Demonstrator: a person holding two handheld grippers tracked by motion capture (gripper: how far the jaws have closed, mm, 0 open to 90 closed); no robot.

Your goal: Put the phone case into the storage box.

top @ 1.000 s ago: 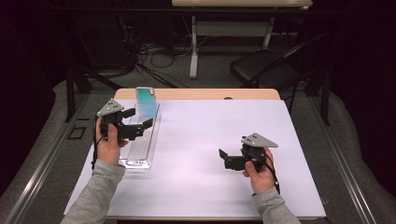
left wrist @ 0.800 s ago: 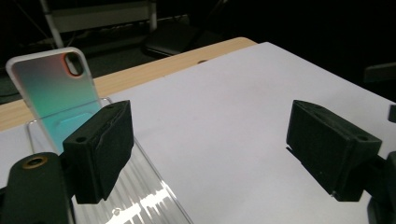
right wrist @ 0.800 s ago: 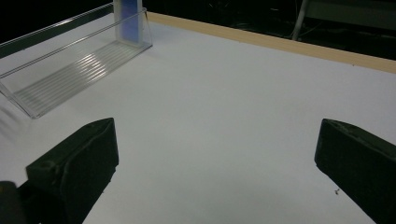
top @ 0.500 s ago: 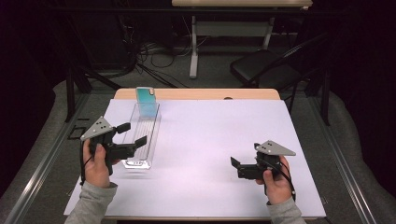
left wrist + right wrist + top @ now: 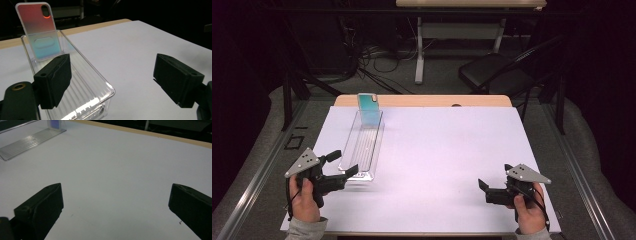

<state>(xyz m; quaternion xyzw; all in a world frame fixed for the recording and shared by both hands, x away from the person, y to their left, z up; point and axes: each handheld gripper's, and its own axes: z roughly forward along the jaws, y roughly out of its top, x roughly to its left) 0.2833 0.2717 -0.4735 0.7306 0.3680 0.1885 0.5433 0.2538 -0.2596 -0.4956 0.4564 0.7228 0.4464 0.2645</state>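
- Your left gripper is down at the near-left corner of the counter, jaws spread wide with nothing in them
- In the left gripper view that gripper is looking along the clear plastic tray; one jaw sits over the tray's near end, the other hangs over bare counter beside it
- Can't really tell if that jaw is touching the tray rim or just hovering above it
- The tray lies lengthwise on the left side of the counter, running from near you toward the far edge
- The phone case stands upright in the tray's far end, leaning back a bit; it looks teal from above and pink-to-teal up close
- Your right gripper is at the near-right corner, well apart from the tray, jaws also wide and holding nothing
- The right gripper view has those jaws over plain white counter, with the tray way off at the top left
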